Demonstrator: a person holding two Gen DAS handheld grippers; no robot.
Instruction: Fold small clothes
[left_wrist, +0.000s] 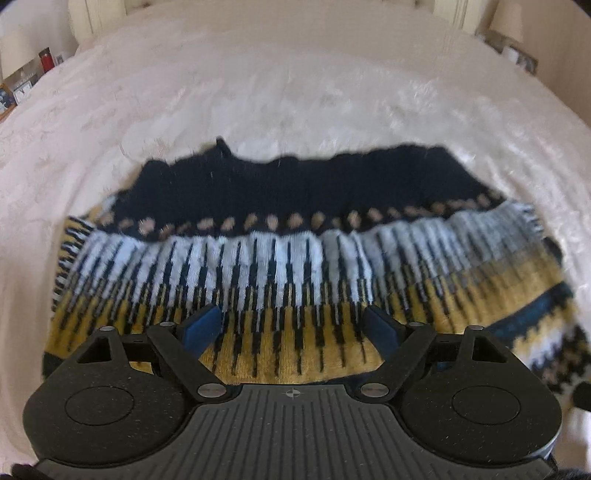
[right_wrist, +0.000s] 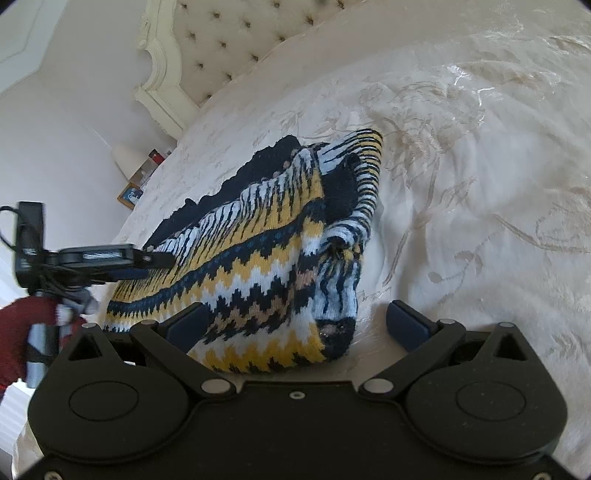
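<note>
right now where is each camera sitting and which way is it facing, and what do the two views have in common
Left wrist: sits on the left gripper, looking down along its open blue fingers at the patterned sweater on the cream bedspread; only its own fingers show.
Right wrist: sits on the right gripper, low at the sweater's folded corner, facing the tufted headboard; its open fingers, the left gripper at the left edge and a red sleeve show.
Shared: the sweater, the bedspread, and the red jar beside the bed.
</note>
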